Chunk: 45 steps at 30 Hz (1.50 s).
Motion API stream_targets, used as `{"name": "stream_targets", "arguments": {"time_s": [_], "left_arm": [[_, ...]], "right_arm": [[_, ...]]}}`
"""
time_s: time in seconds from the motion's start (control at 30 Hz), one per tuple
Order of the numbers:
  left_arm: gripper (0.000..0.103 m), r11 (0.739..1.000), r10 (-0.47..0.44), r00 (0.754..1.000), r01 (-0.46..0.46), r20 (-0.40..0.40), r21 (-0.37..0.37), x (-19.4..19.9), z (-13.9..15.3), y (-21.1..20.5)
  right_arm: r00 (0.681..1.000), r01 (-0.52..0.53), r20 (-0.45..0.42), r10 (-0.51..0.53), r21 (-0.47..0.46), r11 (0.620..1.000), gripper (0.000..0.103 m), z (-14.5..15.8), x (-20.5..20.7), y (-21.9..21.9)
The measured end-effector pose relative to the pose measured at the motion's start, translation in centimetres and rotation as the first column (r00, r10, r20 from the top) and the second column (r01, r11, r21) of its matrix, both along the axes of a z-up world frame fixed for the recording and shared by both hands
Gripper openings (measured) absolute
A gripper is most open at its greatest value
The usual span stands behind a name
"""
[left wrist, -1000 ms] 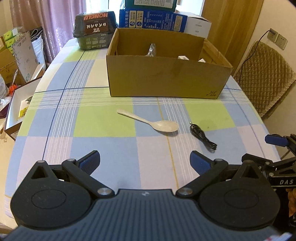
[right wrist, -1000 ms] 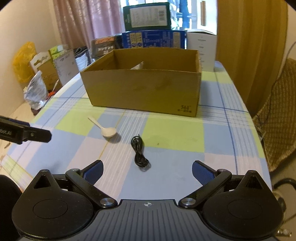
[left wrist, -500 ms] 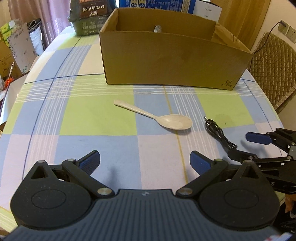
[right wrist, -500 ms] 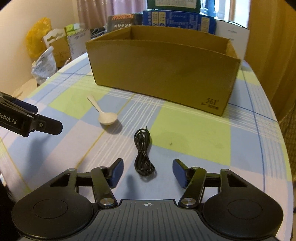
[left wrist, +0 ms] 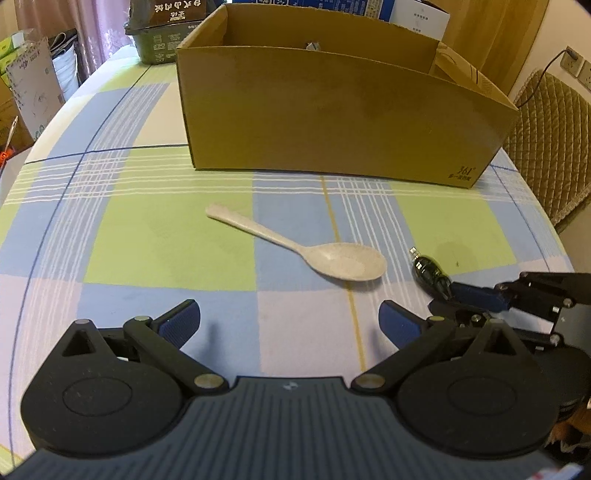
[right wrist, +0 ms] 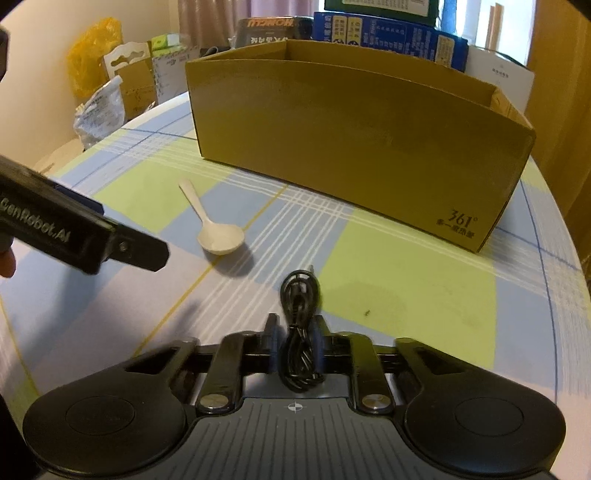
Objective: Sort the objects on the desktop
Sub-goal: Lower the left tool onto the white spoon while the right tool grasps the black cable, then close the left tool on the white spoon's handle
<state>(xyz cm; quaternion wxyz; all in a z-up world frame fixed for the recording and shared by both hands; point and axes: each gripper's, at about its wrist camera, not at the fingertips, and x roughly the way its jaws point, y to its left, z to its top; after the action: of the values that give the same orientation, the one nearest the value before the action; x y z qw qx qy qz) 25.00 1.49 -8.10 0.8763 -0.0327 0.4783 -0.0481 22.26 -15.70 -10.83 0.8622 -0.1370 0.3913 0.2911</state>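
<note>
A coiled black cable (right wrist: pixel 300 328) lies on the checked tablecloth, and my right gripper (right wrist: pixel 295 349) is shut on its near end. In the left wrist view the cable (left wrist: pixel 428 268) shows just beyond the right gripper's blue fingertip. A cream plastic spoon (left wrist: pixel 317 251) lies ahead of my left gripper (left wrist: pixel 290 323), which is open and holds nothing. The spoon (right wrist: pixel 214 229) also appears left of the cable in the right wrist view. Behind both stands an open cardboard box (left wrist: pixel 332 110), seen too in the right wrist view (right wrist: pixel 351 140).
Packaged goods and boxes (right wrist: pixel 369 33) are stacked behind the cardboard box. A padded chair (left wrist: pixel 554 140) stands off the table's right edge. Bags and cartons (right wrist: pixel 110 85) crowd the left side. The left gripper's body (right wrist: pixel 74 232) reaches in from the left.
My right gripper moved down and forward and shut on the cable. The left gripper advanced toward the spoon and stayed open.
</note>
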Motion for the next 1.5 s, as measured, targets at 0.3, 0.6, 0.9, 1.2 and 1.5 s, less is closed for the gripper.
{"name": "stream_targets", "arguments": {"time_s": [0.3, 0.6, 0.9, 1.2, 1.5], "left_arm": [[0.096, 0.997, 0.031, 0.999, -0.029, 0.030, -0.065, 1.9, -0.5, -1.6], [0.071, 0.998, 0.061, 0.997, -0.060, 0.043, -0.034, 4.0, -2.4, -3.8], [0.020, 0.998, 0.008, 0.999, -0.011, 0.046, 0.070, 1.4, -2.1, -3.2], [0.018, 0.996, 0.046, 0.998, -0.049, 0.043, 0.080, -2.0, -1.4, -0.4], [0.059, 0.995, 0.097, 0.990, -0.095, 0.105, -0.018, -1.1, -0.4, -0.5]], "right_arm": [[0.996, 0.084, 0.017, -0.084, 0.020, 0.996, 0.010, 0.6, 1.3, -1.7], [0.992, 0.123, 0.017, -0.123, 0.028, 0.992, 0.010, 0.3, 1.8, -2.7], [0.990, 0.136, 0.015, -0.137, 0.036, 0.990, 0.010, 0.3, 1.3, -2.6], [0.991, 0.136, 0.001, -0.136, 0.049, 0.990, 0.010, 0.4, 0.0, -2.0], [0.992, 0.129, 0.004, -0.129, 0.045, 0.991, 0.010, 0.3, -0.2, -1.6]]}}
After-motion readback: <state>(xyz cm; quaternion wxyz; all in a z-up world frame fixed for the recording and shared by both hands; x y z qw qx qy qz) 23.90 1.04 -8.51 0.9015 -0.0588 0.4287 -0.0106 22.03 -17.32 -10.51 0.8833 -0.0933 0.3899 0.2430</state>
